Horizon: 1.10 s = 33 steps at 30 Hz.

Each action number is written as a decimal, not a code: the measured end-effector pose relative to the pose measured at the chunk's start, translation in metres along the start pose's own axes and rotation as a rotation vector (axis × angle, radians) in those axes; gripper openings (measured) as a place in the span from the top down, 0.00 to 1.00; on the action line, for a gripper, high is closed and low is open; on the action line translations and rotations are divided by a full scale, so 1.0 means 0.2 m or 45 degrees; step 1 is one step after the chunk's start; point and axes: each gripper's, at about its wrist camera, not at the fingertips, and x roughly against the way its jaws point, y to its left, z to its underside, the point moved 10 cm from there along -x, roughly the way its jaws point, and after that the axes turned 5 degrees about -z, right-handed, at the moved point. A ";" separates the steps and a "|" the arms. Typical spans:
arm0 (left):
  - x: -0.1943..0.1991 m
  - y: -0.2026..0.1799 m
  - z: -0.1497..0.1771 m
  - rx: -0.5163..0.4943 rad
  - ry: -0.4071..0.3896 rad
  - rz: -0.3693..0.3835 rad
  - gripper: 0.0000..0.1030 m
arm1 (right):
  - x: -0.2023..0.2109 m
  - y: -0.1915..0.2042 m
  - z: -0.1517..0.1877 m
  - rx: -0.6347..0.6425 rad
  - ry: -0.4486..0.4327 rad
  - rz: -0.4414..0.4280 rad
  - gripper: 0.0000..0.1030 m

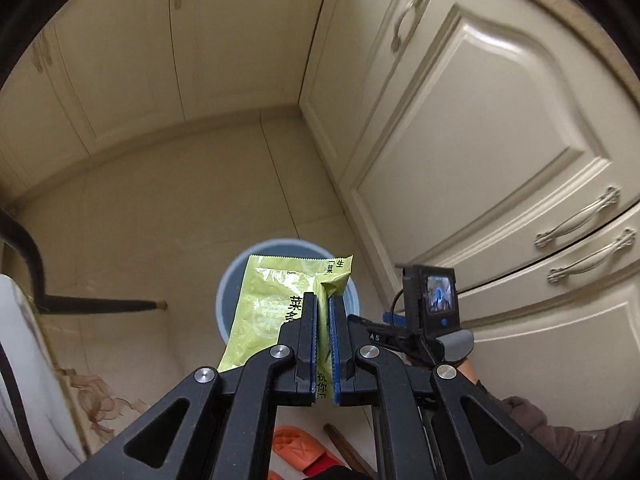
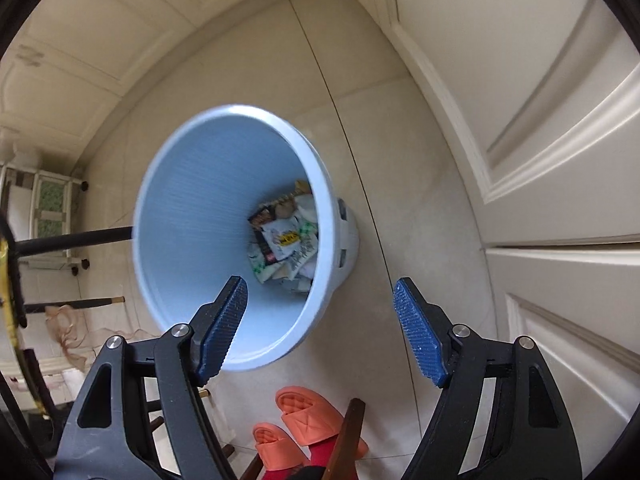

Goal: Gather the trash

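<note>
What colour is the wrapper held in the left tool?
Yellow-green with black lettering; the wrapper shows best in the left wrist view.

You have one blue bin (image 2: 192, 216), one green wrapper (image 1: 272, 304) up top, several wrappers (image 2: 286, 240) inside bin, count unclear. Two orange slippers (image 2: 304, 416). Three cabinet handles (image 1: 576, 218). Two tongs (image 2: 320, 328).

The left gripper (image 1: 322, 312) is pointed steeply downward at lower centre, its jaws clamped together; the right gripper (image 2: 320, 320) is held agape, nothing between.
</note>
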 end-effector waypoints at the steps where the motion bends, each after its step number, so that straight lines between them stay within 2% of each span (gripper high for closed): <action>1: -0.12 0.03 0.02 0.011 0.056 0.015 0.98 | -0.04 -0.01 0.00 -0.015 0.015 -0.005 0.37; 4: -0.44 0.09 0.11 0.059 0.224 0.039 0.99 | -0.15 -0.03 0.00 -0.043 0.052 -0.012 0.43; 6: -0.60 0.12 0.18 0.103 0.312 0.050 0.99 | -0.20 -0.03 0.01 -0.057 0.076 -0.022 0.59; 7: -0.67 0.13 0.21 0.122 0.359 0.074 0.98 | -0.22 -0.03 0.02 -0.061 0.088 -0.022 0.63; 9: -0.76 0.13 0.25 0.149 0.406 0.077 0.98 | -0.27 -0.04 0.02 -0.062 0.118 -0.012 0.80; 12: -0.84 0.14 0.27 0.167 0.437 0.094 0.98 | -0.28 -0.03 0.03 -0.044 0.118 -0.023 0.83; 16: -0.86 0.08 0.21 0.155 0.423 0.080 0.97 | -0.28 -0.05 0.03 -0.056 0.117 -0.040 0.83; 18: -0.85 0.06 0.20 0.146 0.395 0.062 0.95 | -0.28 -0.05 0.03 -0.052 0.117 -0.036 0.83; 19: -0.86 0.05 0.19 0.146 0.375 0.048 0.90 | -0.28 -0.05 0.03 -0.053 0.116 -0.034 0.83; 21: -0.81 0.03 0.18 0.162 0.352 0.053 0.65 | -0.28 -0.05 0.03 -0.054 0.116 -0.031 0.83; 22: -0.77 0.02 0.17 0.170 0.339 0.042 0.38 | -0.28 -0.04 0.02 -0.058 0.116 -0.033 0.83; 23: -0.74 0.03 0.17 0.176 0.313 0.019 0.23 | -0.28 -0.04 0.02 -0.060 0.114 -0.036 0.83; 25: -0.68 0.04 0.15 0.188 0.261 -0.020 0.22 | -0.28 -0.05 0.02 -0.069 0.110 -0.042 0.83; 28: -0.57 0.04 0.17 0.211 0.239 -0.073 0.22 | -0.28 -0.06 0.02 -0.066 0.119 -0.030 0.82; 29: -0.52 0.03 0.18 0.205 0.214 -0.096 0.22 | -0.26 -0.07 0.03 -0.069 0.131 0.006 0.75; 30: -0.47 0.01 0.19 0.190 0.189 -0.120 0.22 | -0.25 -0.09 0.02 -0.073 0.133 0.042 0.61; 31: -0.42 -0.01 0.20 0.168 0.167 -0.142 0.22 | -0.20 -0.09 0.03 -0.083 0.116 0.063 0.55; 33: -0.30 -0.07 0.21 0.133 0.111 -0.187 0.21 | -0.10 -0.08 0.02 -0.094 0.089 0.073 0.38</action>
